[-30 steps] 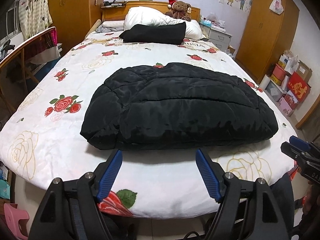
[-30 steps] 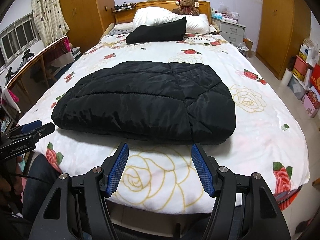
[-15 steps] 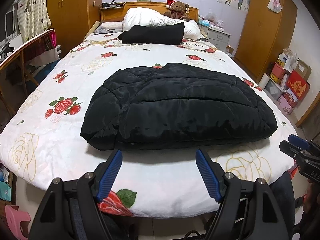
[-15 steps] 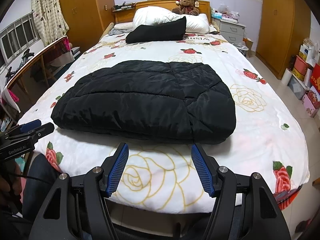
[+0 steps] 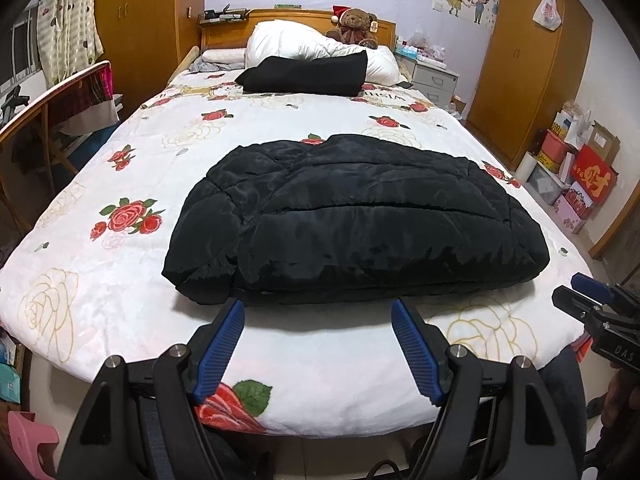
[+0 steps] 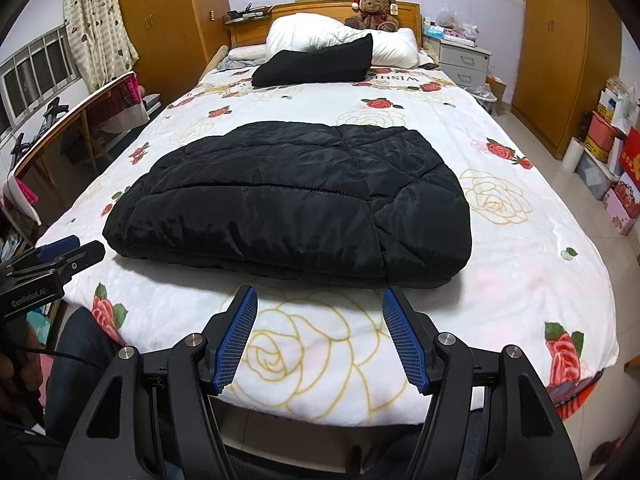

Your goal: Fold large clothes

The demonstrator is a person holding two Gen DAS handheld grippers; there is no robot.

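Note:
A black quilted puffer jacket (image 5: 352,216) (image 6: 296,196) lies folded into a thick flat bundle on the rose-print bedspread (image 5: 132,184) (image 6: 520,248). My left gripper (image 5: 318,312) hovers over the bed's near edge just in front of the bundle, jaws open, nothing between the blue pads. My right gripper (image 6: 316,300) hangs likewise before the bundle's right half, open and holding nothing. Each gripper shows at the other view's edge: the right gripper (image 5: 588,300) and the left gripper (image 6: 60,256). A second folded black garment (image 5: 308,74) (image 6: 316,65) rests near the pillows.
White pillows (image 5: 292,42) and a teddy bear (image 5: 354,24) sit at the headboard. A wooden rail (image 5: 48,96) runs along the bed's left. Wardrobes stand at both sides, a nightstand (image 5: 432,80) and stacked boxes (image 5: 576,176) at the right. A person's dark trouser legs (image 6: 80,344) press against the bed's foot.

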